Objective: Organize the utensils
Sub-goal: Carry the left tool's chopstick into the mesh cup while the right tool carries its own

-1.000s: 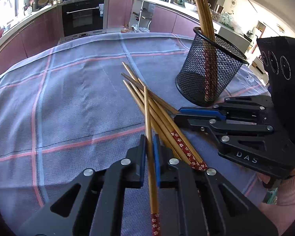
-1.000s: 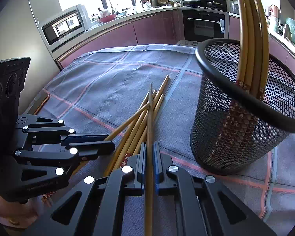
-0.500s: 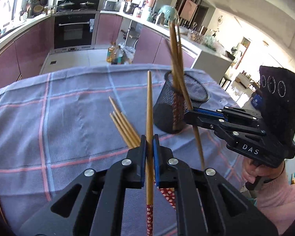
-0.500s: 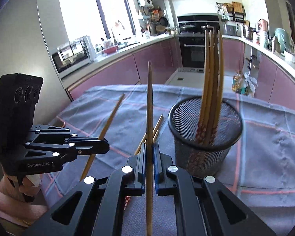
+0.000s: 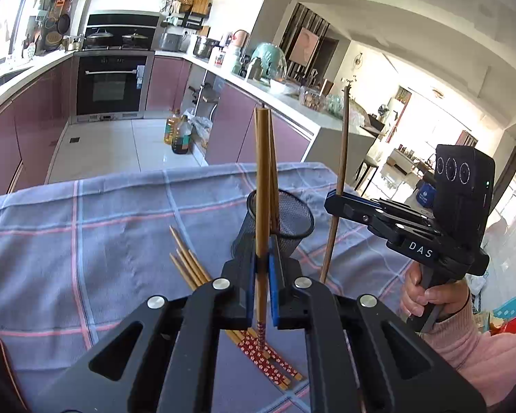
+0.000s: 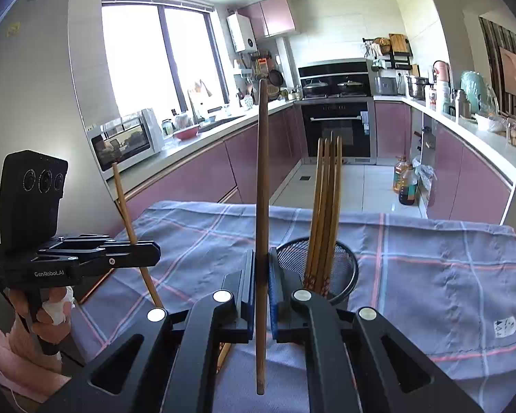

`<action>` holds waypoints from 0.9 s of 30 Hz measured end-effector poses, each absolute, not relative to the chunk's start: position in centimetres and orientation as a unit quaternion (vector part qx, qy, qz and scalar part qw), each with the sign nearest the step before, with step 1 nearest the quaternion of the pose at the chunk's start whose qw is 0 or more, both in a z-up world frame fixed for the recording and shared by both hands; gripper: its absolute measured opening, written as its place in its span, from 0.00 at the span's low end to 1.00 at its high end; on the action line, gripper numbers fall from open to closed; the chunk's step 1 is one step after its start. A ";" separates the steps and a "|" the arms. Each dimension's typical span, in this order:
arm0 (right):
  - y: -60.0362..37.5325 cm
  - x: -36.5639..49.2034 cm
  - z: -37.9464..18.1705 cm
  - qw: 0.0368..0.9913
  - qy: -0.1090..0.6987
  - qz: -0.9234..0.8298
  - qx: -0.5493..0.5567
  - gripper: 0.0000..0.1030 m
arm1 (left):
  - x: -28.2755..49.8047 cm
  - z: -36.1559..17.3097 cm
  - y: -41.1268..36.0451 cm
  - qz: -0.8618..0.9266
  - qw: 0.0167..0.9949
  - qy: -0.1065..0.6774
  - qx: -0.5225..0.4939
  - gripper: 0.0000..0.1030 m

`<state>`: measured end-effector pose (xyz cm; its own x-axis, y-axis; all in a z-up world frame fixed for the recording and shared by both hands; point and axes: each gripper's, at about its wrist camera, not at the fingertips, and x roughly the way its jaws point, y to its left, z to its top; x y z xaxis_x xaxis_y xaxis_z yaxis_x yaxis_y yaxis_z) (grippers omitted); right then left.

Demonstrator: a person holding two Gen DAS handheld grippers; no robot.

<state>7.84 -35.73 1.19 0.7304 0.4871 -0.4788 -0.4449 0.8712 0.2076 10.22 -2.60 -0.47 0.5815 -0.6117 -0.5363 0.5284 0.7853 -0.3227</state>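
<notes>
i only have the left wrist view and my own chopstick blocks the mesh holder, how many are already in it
Observer: The right wrist view shows about four chopsticks standing bunched in the mesh holder.
Operator: is the other side really clamped or just resting
Observer: Clamped. The right tool has its blue pads pressed on both sides of a chopstick that stands upright, its lower end hanging below them.
Operator: anything lying further out on that side
Observer: A small white tag with dark marks sits on the tablecloth, to the right of the holder.
</notes>
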 end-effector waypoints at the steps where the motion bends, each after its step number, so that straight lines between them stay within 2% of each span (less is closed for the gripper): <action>1: -36.0 7.9 1.6 0.932 0.263 0.248 0.040 0.06 | 10.2 -0.1 -2.6 -0.322 0.888 0.322 -0.065 0.07; 14: -37.4 10.1 5.6 0.952 0.208 0.222 0.040 0.06 | 13.0 5.6 -4.7 -0.332 0.905 0.256 -0.073 0.07; 21: -37.7 12.0 5.8 0.957 0.198 0.205 0.050 0.06 | 13.8 7.9 -6.1 -0.326 0.915 0.227 -0.069 0.07; 27: -37.2 13.7 4.2 0.957 0.214 0.193 0.046 0.06 | 14.8 6.9 -8.5 -0.323 0.911 0.252 -0.041 0.07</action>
<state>13.65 -37.24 4.21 0.8343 0.3885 -0.3913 -0.3494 0.9215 0.1699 14.85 -8.51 6.86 0.6646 -0.6088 -0.4333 0.5672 0.7885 -0.2379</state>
